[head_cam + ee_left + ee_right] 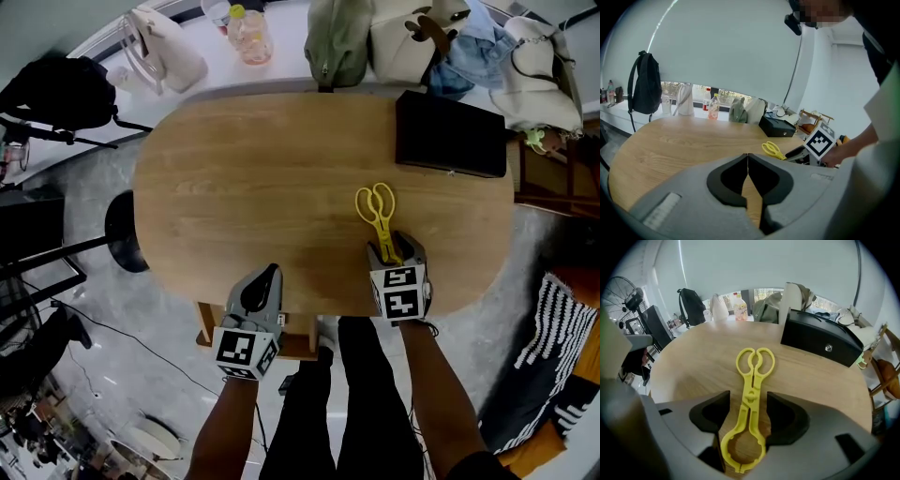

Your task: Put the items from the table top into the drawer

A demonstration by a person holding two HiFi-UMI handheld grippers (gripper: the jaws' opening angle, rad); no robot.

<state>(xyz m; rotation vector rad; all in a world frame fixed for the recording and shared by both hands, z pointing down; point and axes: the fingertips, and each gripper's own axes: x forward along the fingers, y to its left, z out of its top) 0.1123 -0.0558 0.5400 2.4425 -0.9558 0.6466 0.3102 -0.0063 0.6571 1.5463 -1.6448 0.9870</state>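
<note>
Yellow plastic tongs (378, 214) (751, 380) lie flat on the oval wooden table (262, 178), ring handles pointing away from me. My right gripper (389, 251) (749, 397) is tilted down over their near end. Its jaws stand open on either side of the shaft, with gaps visible between pads and plastic. My left gripper (272, 274) (748, 157) is shut and empty, at the table's near edge left of the right one. From the left gripper view the tongs (773, 150) and the right gripper's marker cube (819, 140) show ahead to the right.
A black box (450, 134) (818, 341) sits at the table's far right. Behind the table a white counter (281, 66) carries bags and a bottle (253, 36). A wooden part (295, 345) shows below the near table edge. A black stool (122, 230) stands at the left.
</note>
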